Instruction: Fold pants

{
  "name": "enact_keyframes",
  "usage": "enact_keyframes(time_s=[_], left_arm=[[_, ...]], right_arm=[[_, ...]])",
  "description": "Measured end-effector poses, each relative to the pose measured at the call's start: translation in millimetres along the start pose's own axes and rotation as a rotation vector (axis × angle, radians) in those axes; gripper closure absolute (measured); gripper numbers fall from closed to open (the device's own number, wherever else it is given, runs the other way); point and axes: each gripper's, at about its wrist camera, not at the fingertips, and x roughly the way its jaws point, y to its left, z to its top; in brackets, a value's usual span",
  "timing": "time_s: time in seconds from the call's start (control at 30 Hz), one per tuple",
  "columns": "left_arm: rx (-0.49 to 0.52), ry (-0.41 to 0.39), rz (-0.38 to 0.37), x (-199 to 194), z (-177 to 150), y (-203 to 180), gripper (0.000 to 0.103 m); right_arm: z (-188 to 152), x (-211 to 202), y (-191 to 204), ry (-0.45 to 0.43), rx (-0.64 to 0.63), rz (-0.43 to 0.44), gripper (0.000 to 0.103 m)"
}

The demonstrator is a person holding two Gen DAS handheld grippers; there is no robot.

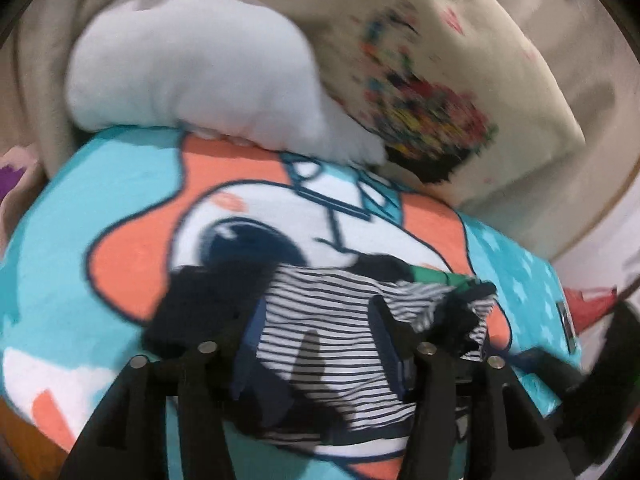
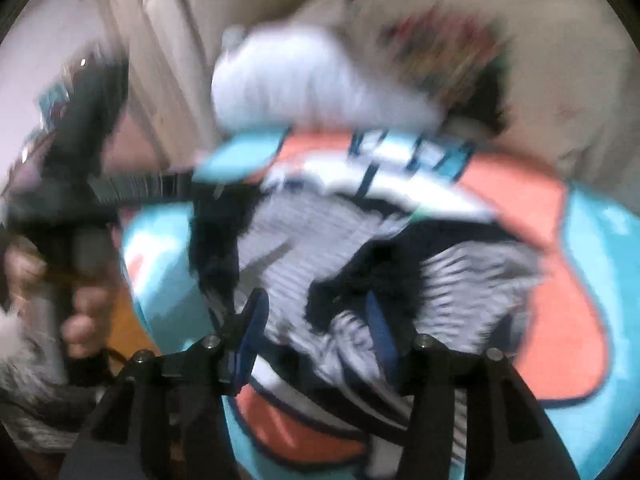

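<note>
While the striped pants (image 1: 332, 344) are lying bunched and creased on the cartoon-print blanket (image 1: 100, 240), no clean fold is yet showing, so the flattening and folding are judged as still lying ahead. Both the left gripper (image 1: 316, 340) and the right gripper (image 2: 316, 328) are hovering over the cloth with jaws apart, gripping nothing visible, although the right view is blurring badly. Beyond the garment, a white plush toy (image 1: 192, 72) and a printed beige cushion (image 1: 460, 80) are crowding the blanket's far edge, leaving open room mainly on the near blanket.
</note>
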Motion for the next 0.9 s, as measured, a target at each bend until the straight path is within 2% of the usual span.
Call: enact_keyframes(time_s=[0.03,0.07,0.17,0.23,0.3,0.4,0.43,0.53,0.6,0.67,0.73,0.8,0.83,0.9], left_arm=[[-0.018,-0.014,-0.002,-3.5,0.2,7.7,0.041],[-0.036,-0.026,-0.006,-5.7,-0.3,15.2,0.041],[-0.051,-0.039,-0.016,-4.5,-3.6,23.7,0.041],[-0.055,-0.034,-0.026,-2.3,-6.3,26.9,0.041],[-0.066,-0.023,-0.026,-1.8,-10.4,32.2,0.041],[-0.086,-0.026,0.005,-2.8,-14.2,42.2,0.041],[-0.096,-0.029,0.016,-3.1,-14.5,46.1,0.041],[-0.13,-0.044,0.038,-4.8,-13.7,57.7,0.041],[-0.142,-0.054,0.042,-5.6,-12.4,61.6,0.041],[-0.141,-0.053,0.044,-2.5,-11.5,60.7,0.041],[-0.136,-0.044,0.042,3.2,-12.4,57.7,0.041],[-0.126,-0.019,0.041,10.3,-14.6,52.4,0.041],[-0.119,-0.009,0.041,12.8,-15.5,50.0,0.041],[-0.104,0.001,0.049,16.3,-17.6,45.6,0.041]], right_arm=[[0.8,-16.9,-7.9,-0.037,0.022,-0.045,0.04],[1.1,-29.9,-20.7,-0.066,0.055,-0.105,0.037],[-1.0,-37.0,-66.0,-0.059,0.19,-0.219,0.036],[-7.5,-19.0,-96.1,-0.011,0.315,-0.2,0.036],[-10.7,4.2,-113.2,0.038,0.388,-0.177,0.038],[-21.9,27.1,-114.6,0.075,0.44,-0.073,0.083],[-20.1,29.4,-113.1,0.066,0.438,-0.077,0.088],[-8.7,14.1,-115.5,0.007,0.443,-0.056,0.094],[-1.3,-2.7,-119.7,-0.037,0.439,-0.102,0.094],[3.2,-21.8,-127.7,-0.061,0.423,-0.195,0.094],[5.7,-28.0,-135.5,-0.044,0.389,-0.286,0.093],[4.5,-20.0,-136.1,0.028,0.344,-0.351,0.09],[4.5,-18.7,-133.7,0.057,0.316,-0.416,0.089],[6.0,-35.1,-122.3,0.005,0.28,-0.483,0.089]])
